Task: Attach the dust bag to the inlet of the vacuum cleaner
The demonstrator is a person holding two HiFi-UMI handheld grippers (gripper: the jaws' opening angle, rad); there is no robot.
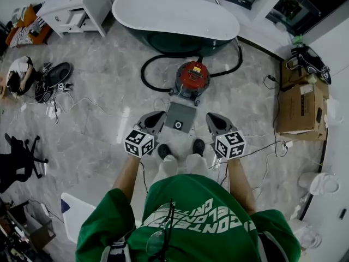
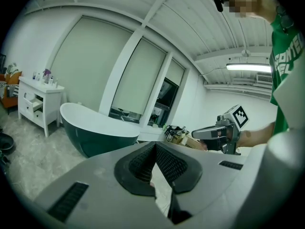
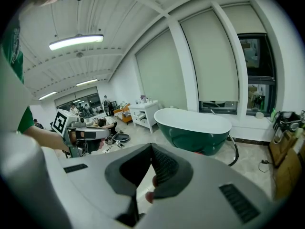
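Note:
On the floor ahead of my feet stands the red vacuum cleaner point(image 1: 192, 76), its black hose point(image 1: 150, 83) looping around it. Just in front of it, flat on the floor, lies the grey dust bag point(image 1: 180, 115), whose round inlet hole point(image 1: 178, 125) faces up. My left gripper point(image 1: 155, 117) is held in the air left of the bag, and my right gripper point(image 1: 212, 118) is held right of it. Both are shut with nothing in them: in each gripper view the black pads point(image 2: 164, 163) point(image 3: 162, 166) meet at their tips. Each gripper shows in the other's view point(image 2: 202, 133) point(image 3: 97, 133).
A green and white bathtub point(image 1: 174, 15) stands behind the vacuum. Cardboard boxes point(image 1: 297, 108) line the right wall and a white cabinet point(image 1: 76, 7) stands at the back left. Cables trail over the floor point(image 1: 272, 146). A person point(image 1: 19, 72) sits at the far left.

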